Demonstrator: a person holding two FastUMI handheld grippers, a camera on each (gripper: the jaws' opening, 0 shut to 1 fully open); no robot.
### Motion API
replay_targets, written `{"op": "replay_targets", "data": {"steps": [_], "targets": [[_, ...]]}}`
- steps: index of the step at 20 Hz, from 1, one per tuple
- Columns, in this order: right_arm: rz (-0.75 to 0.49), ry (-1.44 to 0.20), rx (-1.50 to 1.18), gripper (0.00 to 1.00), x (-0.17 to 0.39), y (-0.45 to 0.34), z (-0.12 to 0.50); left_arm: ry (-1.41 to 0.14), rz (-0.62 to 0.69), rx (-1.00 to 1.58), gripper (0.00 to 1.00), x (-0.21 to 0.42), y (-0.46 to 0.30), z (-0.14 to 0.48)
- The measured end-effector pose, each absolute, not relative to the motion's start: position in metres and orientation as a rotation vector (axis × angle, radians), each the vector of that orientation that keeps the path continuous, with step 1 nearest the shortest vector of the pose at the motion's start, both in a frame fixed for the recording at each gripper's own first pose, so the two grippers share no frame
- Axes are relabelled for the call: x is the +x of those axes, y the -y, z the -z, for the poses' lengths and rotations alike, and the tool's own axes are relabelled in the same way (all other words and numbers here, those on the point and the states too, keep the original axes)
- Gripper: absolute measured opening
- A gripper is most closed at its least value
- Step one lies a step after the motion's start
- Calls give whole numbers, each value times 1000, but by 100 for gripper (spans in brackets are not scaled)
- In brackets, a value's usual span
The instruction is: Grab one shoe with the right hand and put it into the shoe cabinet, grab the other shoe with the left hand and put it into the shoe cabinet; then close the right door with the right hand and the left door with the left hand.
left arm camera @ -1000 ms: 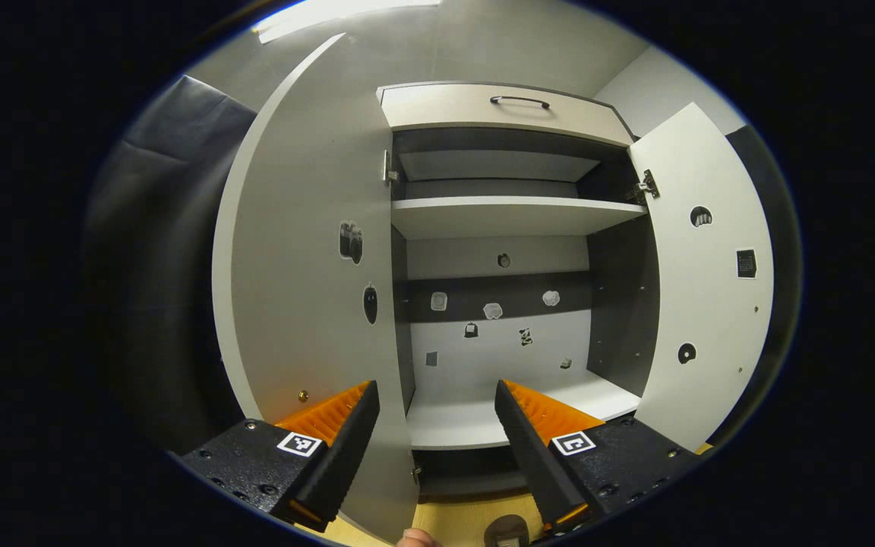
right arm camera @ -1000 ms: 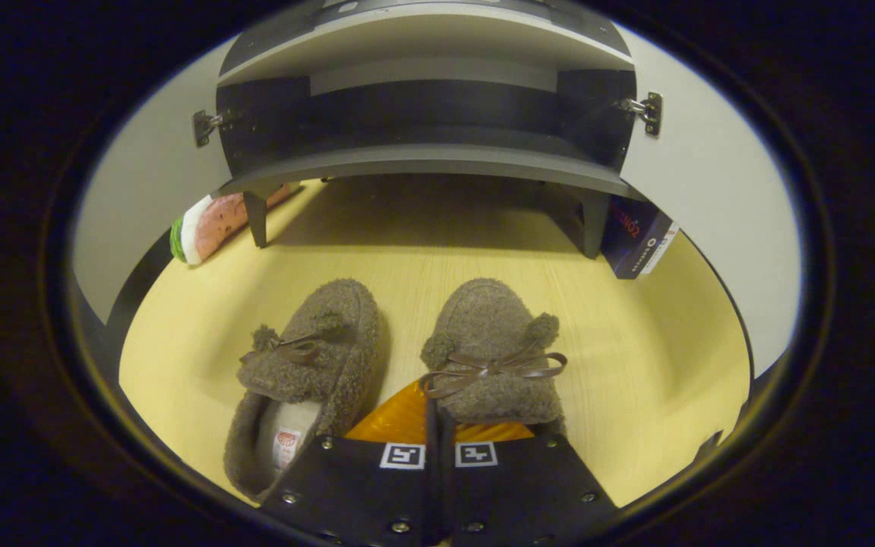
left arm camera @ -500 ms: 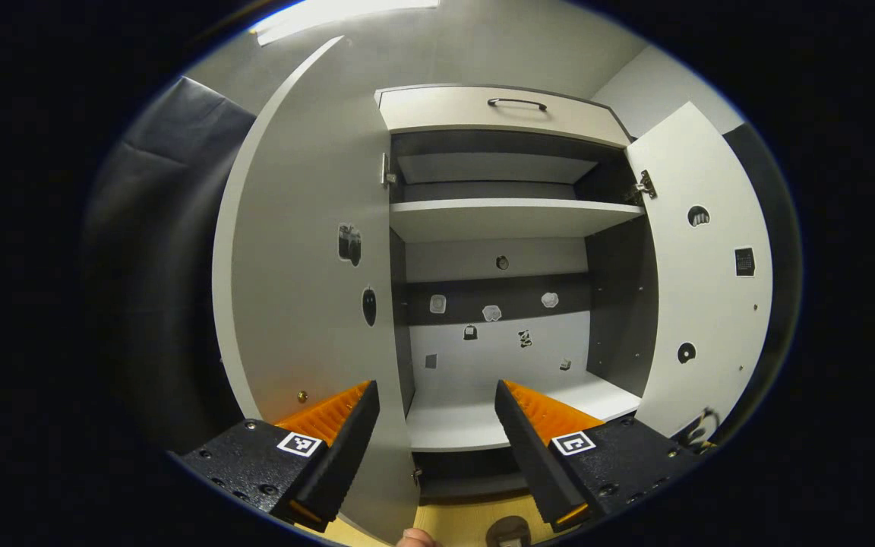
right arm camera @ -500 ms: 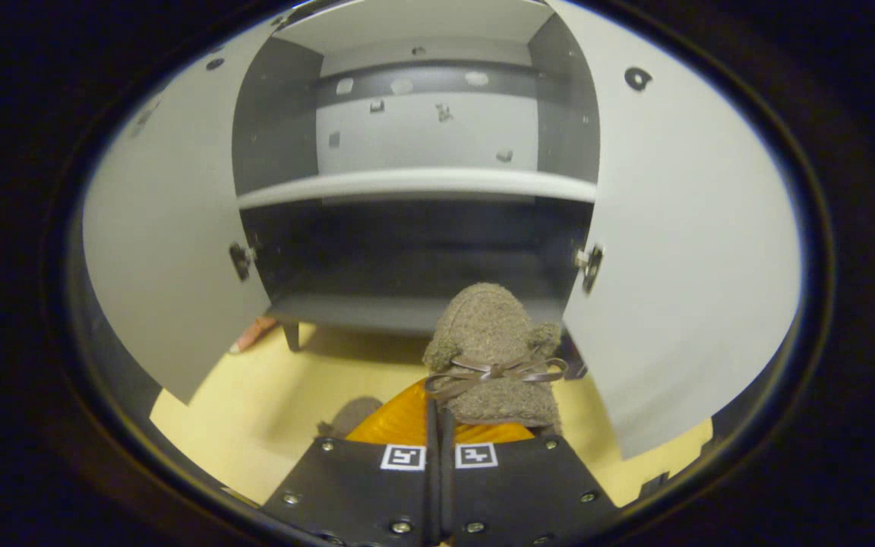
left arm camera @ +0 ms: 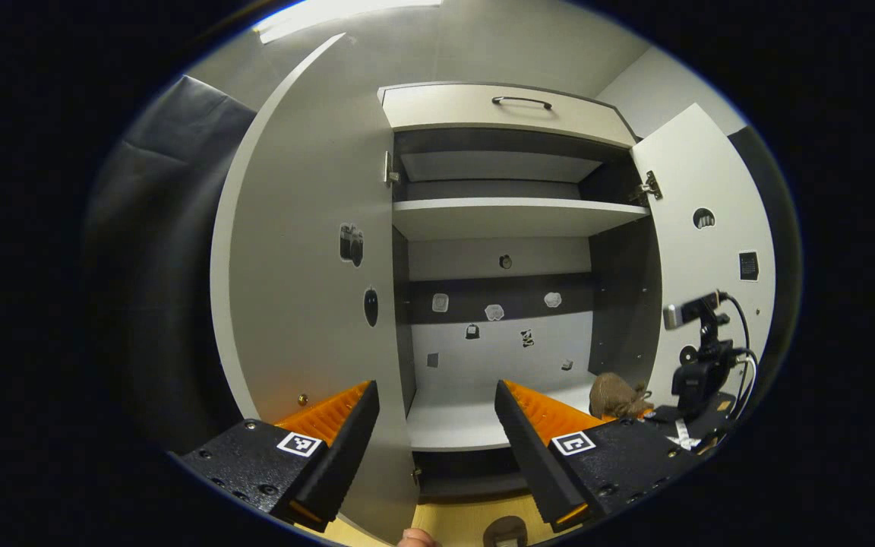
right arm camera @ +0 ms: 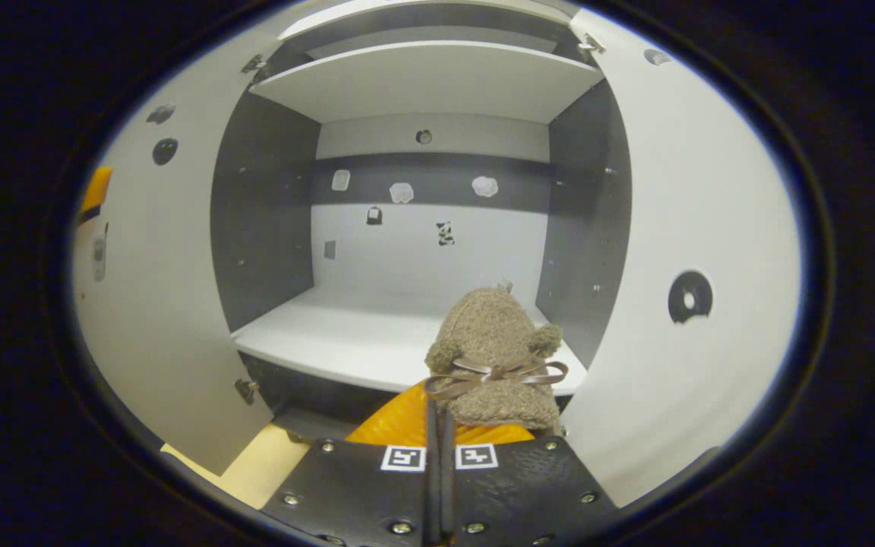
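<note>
**One shoe at the cabinet mouth, my left fingers wide apart**

In the left gripper view, my left gripper hangs in front of the shoe cabinet with its fingers spread well apart and nothing between them. Both doors are swung out: the left door stands close beside my left finger, the right door is farther off. Inside I see an upper shelf and a white lower shelf, with small stickers on the back wall. A drawer with a dark handle sits on top. Low at the right, by the right door's inner edge, my right gripper comes in with its camera and cables, and the brown fuzzy shoe sits at its front, over the right end of the lower shelf. At the bottom edge there is a strip of yellow floor.

In the right gripper view, my right gripper is clenched: its fingers are pressed close together on the heel end of the shoe, which points toward the cabinet with its brown lace bow on top. The toe reaches over the front edge of the lower shelf, near its right end and just beside the dark right side wall. I cannot tell whether the sole touches the shelf. The right door stands open just beside the shoe, the left door across from it.
</note>
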State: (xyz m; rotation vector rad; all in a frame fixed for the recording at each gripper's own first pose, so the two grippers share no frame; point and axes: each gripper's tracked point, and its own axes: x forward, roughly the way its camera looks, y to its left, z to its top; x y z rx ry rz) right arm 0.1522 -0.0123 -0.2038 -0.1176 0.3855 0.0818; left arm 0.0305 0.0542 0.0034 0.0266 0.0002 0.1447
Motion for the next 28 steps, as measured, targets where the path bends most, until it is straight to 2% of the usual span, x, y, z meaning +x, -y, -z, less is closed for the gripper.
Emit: {"op": "replay_targets", "data": {"steps": [5, 10, 18, 22, 25, 27, 28], "targets": [[-102, -367, -127, 0, 227, 11, 192, 7, -205, 16, 94, 33, -58, -10], [-99, -427, -108, 0, 287, 10, 226, -6, -262, -5, 94, 31, -58, -8], [-63, -483, -60, 0, 335, 16, 259, -13, -359, 13, 94, 18, -71, -9], [-20, -536, -23, 2, 341, 24, 270, -20, -372, 15, 94, 10, -73, -8], [-35, -541, -8, 18, 333, 21, 264, -16, -359, 17, 94, 8, -69, -7], [-50, -544, -19, 38, 325, 17, 260, -18, -337, 8, 94, 9, -63, -5], [-53, -544, -29, 44, 319, 17, 258, -19, -324, 1, 95, 10, -59, -4]]}}
